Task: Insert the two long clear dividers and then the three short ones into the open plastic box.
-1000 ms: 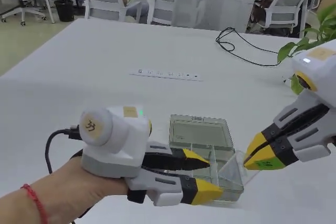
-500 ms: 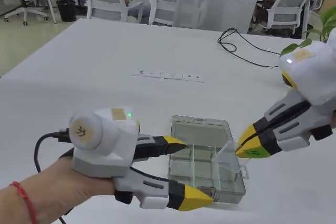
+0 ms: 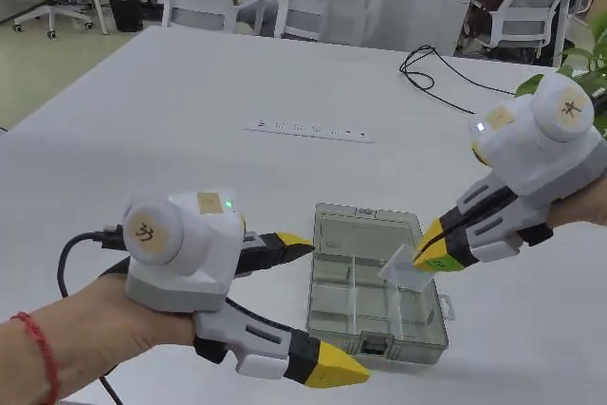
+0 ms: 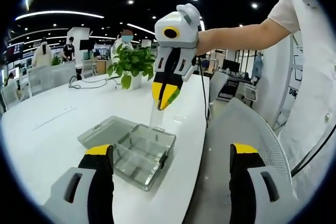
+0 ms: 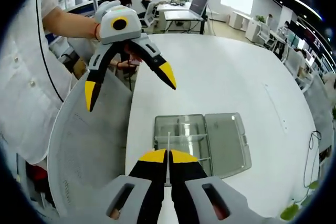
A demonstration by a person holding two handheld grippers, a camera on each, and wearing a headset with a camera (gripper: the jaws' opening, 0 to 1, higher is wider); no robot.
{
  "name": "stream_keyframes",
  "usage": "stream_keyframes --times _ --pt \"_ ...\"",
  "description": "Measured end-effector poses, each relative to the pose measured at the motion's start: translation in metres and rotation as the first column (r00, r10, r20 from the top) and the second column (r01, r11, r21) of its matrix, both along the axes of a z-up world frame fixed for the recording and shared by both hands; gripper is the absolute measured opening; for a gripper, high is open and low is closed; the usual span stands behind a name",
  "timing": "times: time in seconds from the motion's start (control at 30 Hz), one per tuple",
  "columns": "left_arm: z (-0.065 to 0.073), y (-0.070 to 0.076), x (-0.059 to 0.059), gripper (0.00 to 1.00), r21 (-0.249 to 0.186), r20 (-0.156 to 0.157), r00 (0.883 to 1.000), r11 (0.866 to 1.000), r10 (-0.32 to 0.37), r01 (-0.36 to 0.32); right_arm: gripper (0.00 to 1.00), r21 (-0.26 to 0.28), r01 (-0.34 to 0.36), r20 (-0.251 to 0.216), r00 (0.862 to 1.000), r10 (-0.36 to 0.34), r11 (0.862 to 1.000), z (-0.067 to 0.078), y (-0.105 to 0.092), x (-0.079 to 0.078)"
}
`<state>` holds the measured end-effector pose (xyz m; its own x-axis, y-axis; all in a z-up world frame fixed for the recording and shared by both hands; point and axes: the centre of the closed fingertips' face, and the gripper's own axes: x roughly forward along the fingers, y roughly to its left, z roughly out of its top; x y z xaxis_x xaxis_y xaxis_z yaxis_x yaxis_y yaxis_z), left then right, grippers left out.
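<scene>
The right gripper (image 3: 434,258) is pinched shut on a clear divider (image 3: 406,269). It grips the sheet by an upper edge, so the sheet hangs tilted just above the open plastic box (image 3: 365,232), over the half nearest that gripper. In the right gripper view the divider shows edge-on as a thin line between the closed jaws, running out over the box's compartments. The left gripper (image 3: 315,305) waits just beside the opposite wall of the box, jaws spread wide and holding nothing. Pale partition lines already cross the inside of the box. The clear plastic makes it hard to tell which slots are taken, or whether the held piece is a long or a short one. The step in hand looks like seating this divider. To do it well, the sheet should first be brought upright and square to the box walls. Both of its ends should then be lined up with a matching pair of grooves before it goes straight down. A tilted entry would probably jam one corner or bow the thin plastic. The box looks light and may skate on the smooth table, so the idle left gripper could brace the near wall. The grip should let go only once the divider sits flush with the box rim.
</scene>
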<state>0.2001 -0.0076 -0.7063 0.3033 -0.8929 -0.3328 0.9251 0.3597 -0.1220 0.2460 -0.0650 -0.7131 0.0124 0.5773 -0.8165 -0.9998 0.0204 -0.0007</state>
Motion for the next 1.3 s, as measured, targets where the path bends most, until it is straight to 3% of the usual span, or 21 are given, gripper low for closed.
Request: stream_keyframes --times 0.33,0.6,1.3 --pt "-0.016 0.009 0.002 1.0 0.04 -0.019 1.0 0.999 0.016 -0.015 0.03 -0.024 -0.014 0.031 0.999 0.015 1.0 -0.021 0.006 0.013" --pt "-0.026 0.014 0.003 1.0 0.051 -0.042 0.999 0.998 0.033 -0.031 0.03 -0.02 -0.006 0.023 1.0 0.007 1.0 -0.04 0.004 0.024" --pt "-0.027 0.016 0.006 1.0 0.033 -0.06 0.997 0.998 0.052 -0.05 0.03 0.015 0.01 -0.024 1.0 -0.01 1.0 -0.041 0.009 0.025"
